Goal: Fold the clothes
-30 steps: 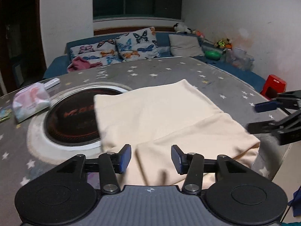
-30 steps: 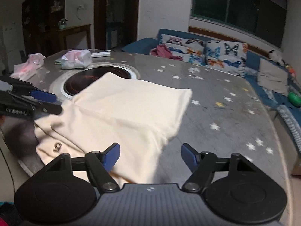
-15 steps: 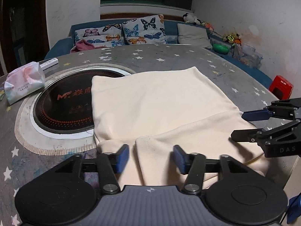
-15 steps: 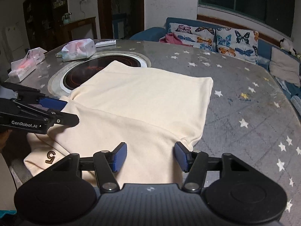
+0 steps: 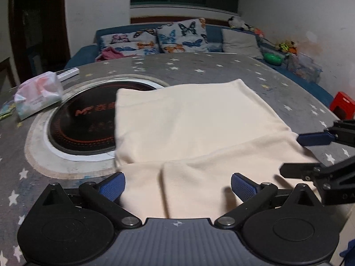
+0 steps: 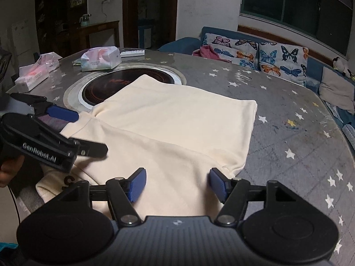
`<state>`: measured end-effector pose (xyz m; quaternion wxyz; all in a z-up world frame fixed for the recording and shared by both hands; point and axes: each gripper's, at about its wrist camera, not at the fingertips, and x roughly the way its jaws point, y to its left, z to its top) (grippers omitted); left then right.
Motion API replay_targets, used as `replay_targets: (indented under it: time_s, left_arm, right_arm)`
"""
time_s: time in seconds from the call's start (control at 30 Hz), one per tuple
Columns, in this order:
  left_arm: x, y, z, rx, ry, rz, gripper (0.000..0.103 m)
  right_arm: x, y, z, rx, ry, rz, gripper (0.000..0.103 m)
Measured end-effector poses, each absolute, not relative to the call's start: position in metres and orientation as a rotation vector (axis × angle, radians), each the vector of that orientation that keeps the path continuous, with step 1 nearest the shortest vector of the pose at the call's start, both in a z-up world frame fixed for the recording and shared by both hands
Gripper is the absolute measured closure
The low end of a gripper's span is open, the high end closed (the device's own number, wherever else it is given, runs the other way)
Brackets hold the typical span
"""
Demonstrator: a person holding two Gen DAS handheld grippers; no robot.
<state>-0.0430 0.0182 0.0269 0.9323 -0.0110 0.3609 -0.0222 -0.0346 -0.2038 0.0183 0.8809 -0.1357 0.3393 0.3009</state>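
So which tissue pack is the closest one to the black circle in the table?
Find the black round cooktop sunk into the starry grey table. Just beyond it lies a tissue pack, pink-and-white, beside a white remote. The other pack sits farther left, near the table's edge.

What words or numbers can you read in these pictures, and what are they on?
"GenRobot.AI": on the left gripper, seen from the right wrist.
Orange lettering on the round cooktop: too blurred to read.
Print on the tissue pack: too small.
Dark mark on the cream garment: partly hidden.
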Motion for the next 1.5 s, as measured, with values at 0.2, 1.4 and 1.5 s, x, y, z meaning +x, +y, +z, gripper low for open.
replay_targets:
  time_s: [0.2,1.4,1.5]
  left_arm:
    - [-0.043,0.031,0.030,-0.055,0.732,0.021,0.000]
    - [-0.047,0.047,0.034,-0.088,0.747,0.119,0.000]
    - [-0.046,0.052,0.032,-0.111,0.782,0.131,0.000]
  right_arm:
    - [-0.035,-0.201,0.016,-0.282,0.707,0.630,0.033]
    - [-0.046,-0.195,0.023,-0.288,0.665,0.649,0.023]
    - [-0.047,-0.195,0.024,-0.296,0.664,0.652,0.023]
